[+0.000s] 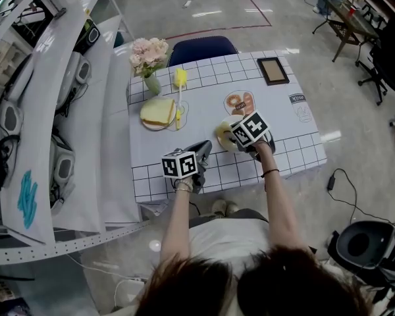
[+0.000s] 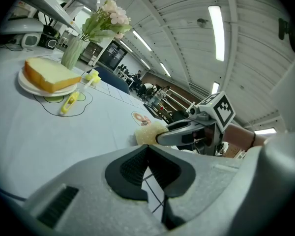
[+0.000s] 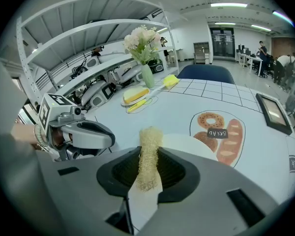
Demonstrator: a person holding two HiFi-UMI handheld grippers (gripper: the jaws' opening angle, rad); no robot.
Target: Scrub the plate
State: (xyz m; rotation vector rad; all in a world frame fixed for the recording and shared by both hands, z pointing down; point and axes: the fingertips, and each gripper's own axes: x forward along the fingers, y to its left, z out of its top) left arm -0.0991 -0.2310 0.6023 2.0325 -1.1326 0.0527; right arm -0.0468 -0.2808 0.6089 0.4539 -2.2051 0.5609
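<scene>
At plate, scrubber in right fingers

Bright, even indoor lighting; sharp head view.
Lit from strip lights above table; glare streaks on floor beyond table; faint, soft shadows on table; fisheye bending, dark corners in gripper views.

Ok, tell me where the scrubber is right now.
In the right gripper view, the loofah scrubber is clamped in the right tool, at the near edge of the white plate, left of the printed bread picture.
</scene>
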